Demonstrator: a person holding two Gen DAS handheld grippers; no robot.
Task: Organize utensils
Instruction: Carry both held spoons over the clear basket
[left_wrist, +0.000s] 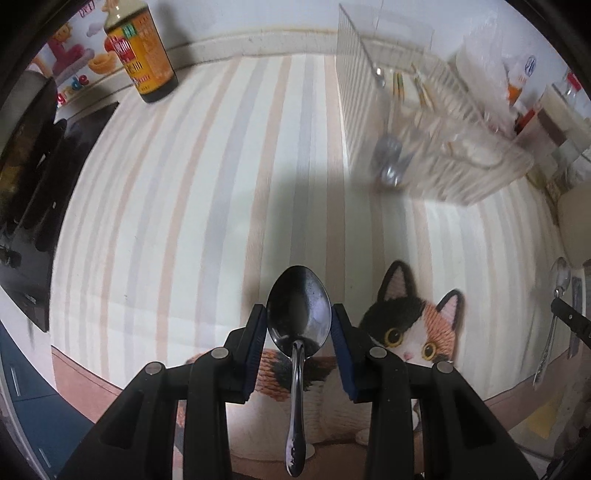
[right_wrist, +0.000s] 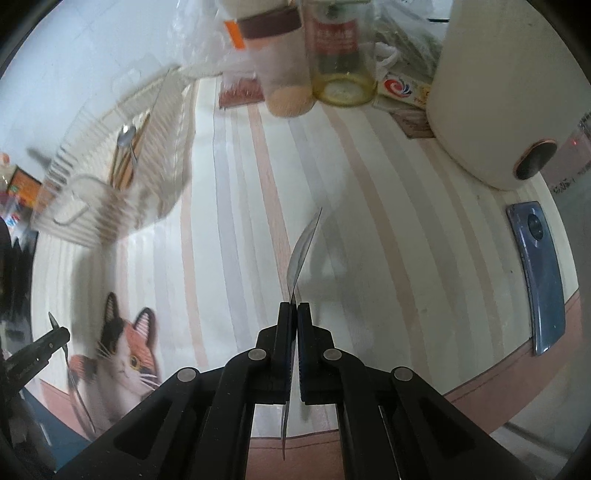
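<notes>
My left gripper (left_wrist: 299, 315) is shut on a steel spoon (left_wrist: 298, 314), gripping the bowl by its sides, handle pointing back toward the camera, above the striped mat (left_wrist: 221, 184). My right gripper (right_wrist: 294, 310) is shut on a second spoon (right_wrist: 303, 251), seen edge-on, bowl pointing forward; it also shows at the right edge of the left wrist view (left_wrist: 559, 280). The clear ribbed organizer tray (left_wrist: 424, 122) stands at the far right of the left view and at the far left of the right view (right_wrist: 110, 177). It holds spoons and chopsticks.
A dark sauce bottle (left_wrist: 142, 55) stands at the back left, a black stove (left_wrist: 33, 184) at the left. In the right view, jars (right_wrist: 340, 48), a white appliance (right_wrist: 506, 85) and a blue phone (right_wrist: 539, 273) crowd the back and right. A cat picture (left_wrist: 410, 325) marks the mat's near edge.
</notes>
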